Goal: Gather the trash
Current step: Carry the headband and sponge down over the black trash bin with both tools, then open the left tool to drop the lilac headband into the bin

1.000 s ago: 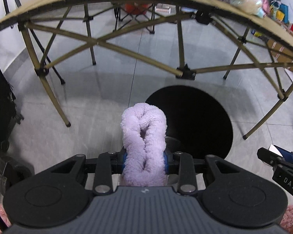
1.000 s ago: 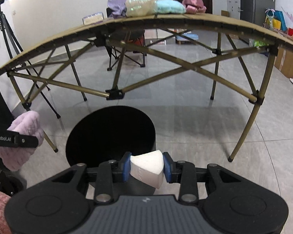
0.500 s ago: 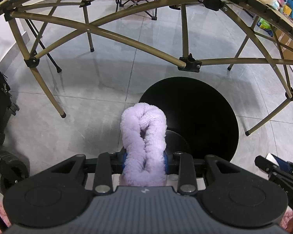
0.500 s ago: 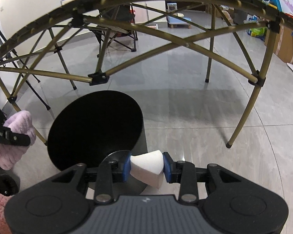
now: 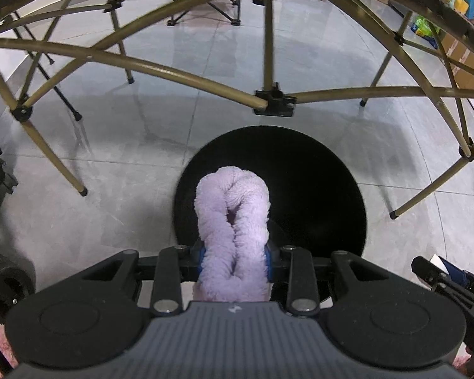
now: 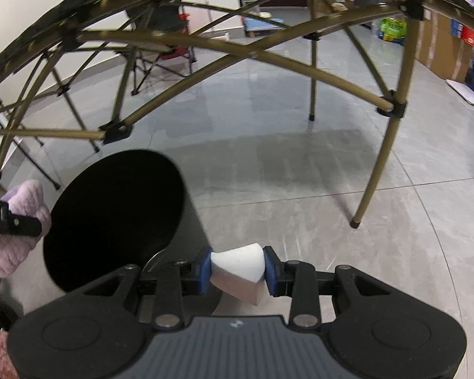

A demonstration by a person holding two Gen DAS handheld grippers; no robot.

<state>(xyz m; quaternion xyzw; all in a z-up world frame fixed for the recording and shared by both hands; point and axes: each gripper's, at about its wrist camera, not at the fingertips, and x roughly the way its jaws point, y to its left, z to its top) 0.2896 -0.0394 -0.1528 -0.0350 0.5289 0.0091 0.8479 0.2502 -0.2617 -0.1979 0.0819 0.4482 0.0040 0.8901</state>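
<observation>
My left gripper [image 5: 235, 260] is shut on a fluffy lilac cloth [image 5: 233, 221], which hangs over the near left part of the round black bin's [image 5: 316, 195] dark opening. In the right wrist view my right gripper [image 6: 238, 270] is shut on a white wedge-shaped sponge [image 6: 238, 268], just right of the black bin [image 6: 117, 214] and past its rim. The lilac cloth [image 6: 19, 218] and the left gripper's finger [image 6: 12, 219] show at the left edge of that view. The right gripper's tip [image 5: 439, 276] pokes in at the lower right of the left wrist view.
A folding table with tan crossed legs [image 5: 205, 82] arches over the grey tiled floor just behind the bin; one leg foot [image 6: 355, 222] stands right of the sponge. A tripod leg [image 5: 63, 101], a folding chair [image 6: 161, 50] and cardboard boxes [image 6: 439, 47] stand farther off.
Both grippers have sunk and tipped downward toward the bin, which now looks larger. The lilac cloth has come over the bin's opening. The tabletop items have slid out of view. Both grips are unchanged.
</observation>
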